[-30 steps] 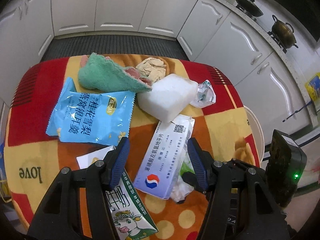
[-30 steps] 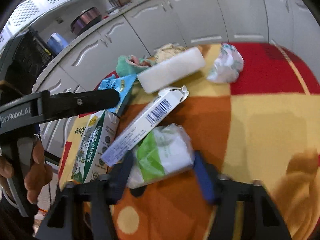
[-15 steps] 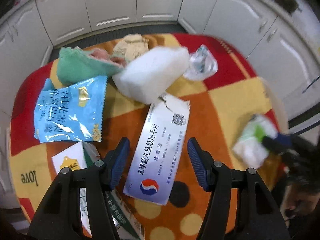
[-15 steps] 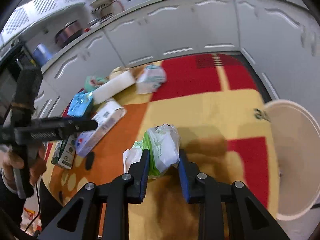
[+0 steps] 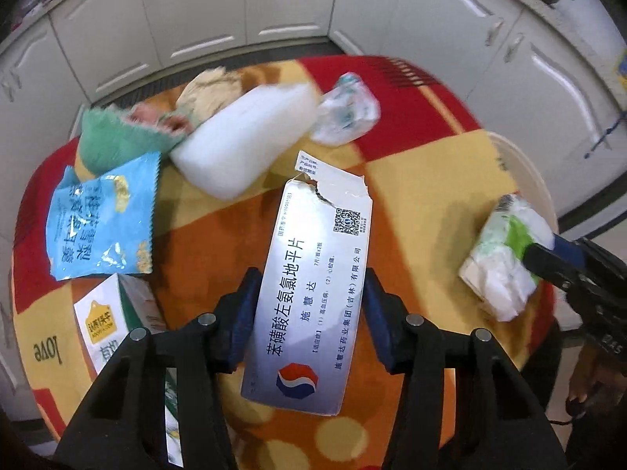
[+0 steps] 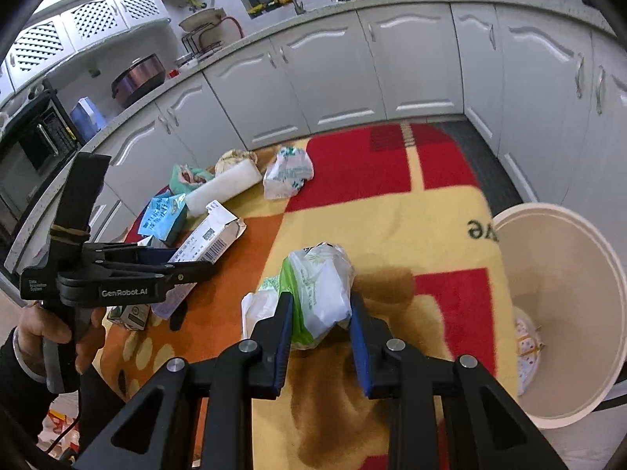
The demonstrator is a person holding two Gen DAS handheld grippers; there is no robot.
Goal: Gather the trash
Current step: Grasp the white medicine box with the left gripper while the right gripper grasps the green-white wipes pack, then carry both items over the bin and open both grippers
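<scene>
Crinkly plastic tissue pack point(image 6: 321, 293), soft, light: your right tongs point(image 6: 319, 319) pinched its middle. Left tongs point(image 5: 309, 305) gaped round stiff medicine box point(image 5: 313, 282), lower centre.

Red-orange-yellow checked tablecloth point(image 6: 392, 211), light-blue snack packet point(image 5: 102, 215), green-white wrapper point(image 6: 321, 290)

White kitchen cabinets point(image 6: 341, 78); microwave point(image 6: 35, 149); patterned tablecloth point(image 6: 431, 227)
</scene>
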